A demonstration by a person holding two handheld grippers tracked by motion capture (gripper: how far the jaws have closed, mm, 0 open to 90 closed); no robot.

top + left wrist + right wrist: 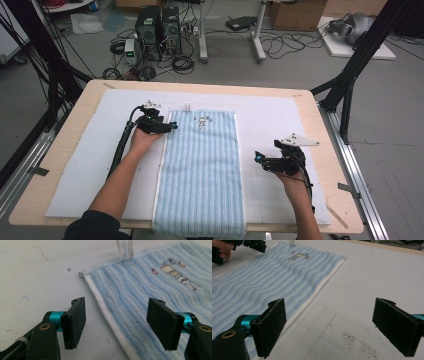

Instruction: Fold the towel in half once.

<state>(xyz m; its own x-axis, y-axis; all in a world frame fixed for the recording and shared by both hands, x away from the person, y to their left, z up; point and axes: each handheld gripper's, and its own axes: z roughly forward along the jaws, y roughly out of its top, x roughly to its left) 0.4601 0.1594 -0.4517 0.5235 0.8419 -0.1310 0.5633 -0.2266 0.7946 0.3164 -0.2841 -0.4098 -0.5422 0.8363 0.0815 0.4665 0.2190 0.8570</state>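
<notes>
The blue striped towel (200, 170) lies flat down the middle of the white mat (75, 165). The right gripper (261, 159) hovers off the towel's right edge, jaws wide apart and empty. Farther up, the left gripper (172, 126) straddles the towel's left hem near the far corner, pads apart, not pinching.

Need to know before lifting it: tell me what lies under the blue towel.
The blue towel lies flat on a white mat that covers the wooden table. The mat shows all round it; whatever lies directly beneath the towel is covered.
</notes>
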